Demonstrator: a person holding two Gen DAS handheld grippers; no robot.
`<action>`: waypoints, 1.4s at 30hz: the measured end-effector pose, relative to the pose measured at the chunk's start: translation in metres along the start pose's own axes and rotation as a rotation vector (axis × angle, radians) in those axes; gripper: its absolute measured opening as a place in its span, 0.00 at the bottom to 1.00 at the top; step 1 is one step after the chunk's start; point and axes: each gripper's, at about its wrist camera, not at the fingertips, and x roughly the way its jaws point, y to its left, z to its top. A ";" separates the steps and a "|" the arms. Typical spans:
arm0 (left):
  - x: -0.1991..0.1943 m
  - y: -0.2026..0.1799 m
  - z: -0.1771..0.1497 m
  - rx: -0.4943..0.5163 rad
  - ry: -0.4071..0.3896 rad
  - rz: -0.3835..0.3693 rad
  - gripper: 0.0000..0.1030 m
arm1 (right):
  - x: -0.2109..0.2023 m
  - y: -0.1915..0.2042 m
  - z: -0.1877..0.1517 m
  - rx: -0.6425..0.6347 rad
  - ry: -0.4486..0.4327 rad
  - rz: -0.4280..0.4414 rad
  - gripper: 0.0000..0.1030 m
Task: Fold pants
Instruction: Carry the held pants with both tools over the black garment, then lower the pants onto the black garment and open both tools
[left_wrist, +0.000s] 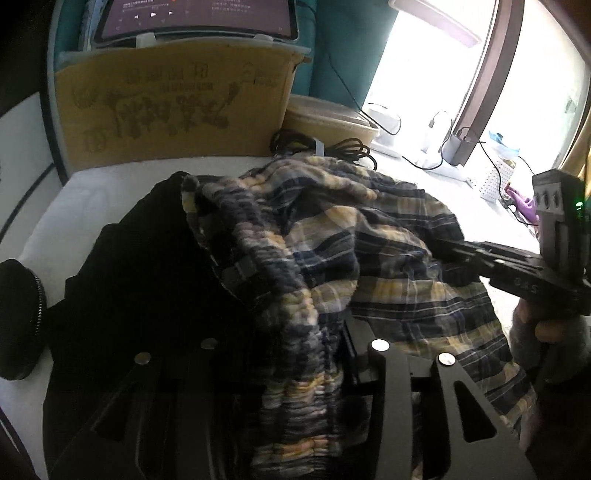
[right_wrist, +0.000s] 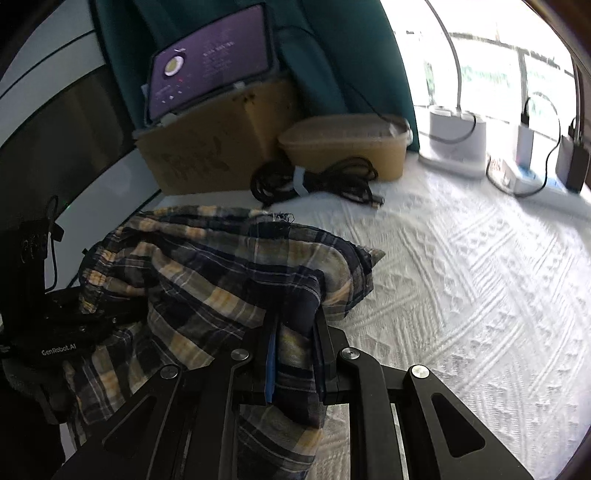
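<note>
A white quilted bed cover fills the scene, lit hard by a window beyond the right tongs. The plaid pants lie bunched between the two tongs, their gathered waistband running straight away from the left tongs, so the long axis is hard to tell in this heap (the legs are folded over themselves). The right tongs are clamped on a thick fold of the plaid cloth, pads pressed to it from both sides. The left tongs stand partly apart with the waistband lying between them; whether the pads press on it I cannot tell. A black garment lies to the left of the left tongs. Ahead of both, a cardboard box, a coiled black cable and a tan tub.
</note>
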 end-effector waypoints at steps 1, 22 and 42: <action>0.000 0.002 0.000 -0.003 0.004 -0.008 0.40 | 0.003 -0.002 0.000 0.010 0.003 0.009 0.16; -0.015 0.016 -0.006 -0.055 0.012 0.074 0.58 | -0.005 -0.009 0.001 0.040 0.026 -0.032 0.43; -0.046 0.018 -0.036 -0.063 0.011 0.184 0.68 | -0.035 -0.015 -0.031 0.076 0.038 -0.138 0.56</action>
